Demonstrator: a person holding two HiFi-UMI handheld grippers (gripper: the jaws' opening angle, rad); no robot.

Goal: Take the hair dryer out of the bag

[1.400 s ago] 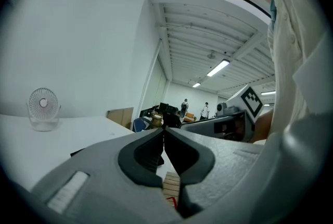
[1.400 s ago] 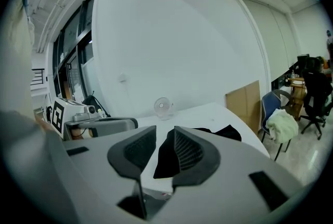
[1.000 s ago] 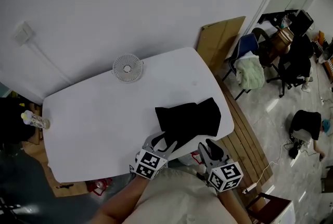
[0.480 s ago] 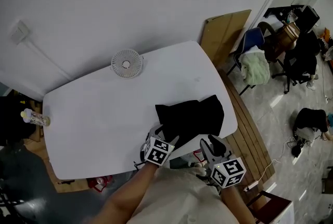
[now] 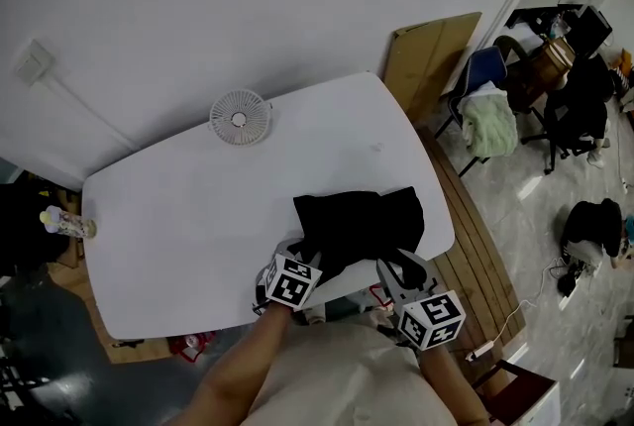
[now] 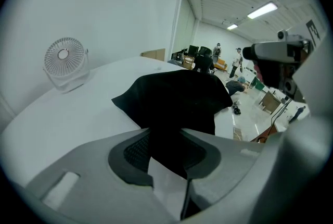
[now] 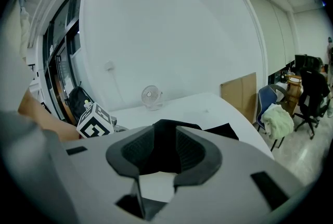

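Head view: a white table (image 5: 198,216) with a black bag (image 5: 359,226) lying on its near right part. The left gripper (image 5: 300,256) reaches in at the bag's near left corner. The right gripper (image 5: 404,267) sits at the bag's near right edge. A small white fan (image 5: 239,117) stands well beyond both, at the far side of the table.

Left gripper view: the left gripper (image 6: 169,154) has its jaws moderately apart. A fold of the bag (image 6: 177,95) runs down between the two dark pads (image 6: 136,154), with bare table showing just below it. I cannot tell whether the pads press the fabric. The fan (image 6: 63,61) is far ahead to the left.

Right gripper view: the right gripper (image 7: 165,158) also has its jaws apart, gripping nothing. The bag (image 7: 165,137) lies just ahead of the gap, and the left gripper's marker cube (image 7: 96,121) is to the left. The bag's contents cannot be seen.
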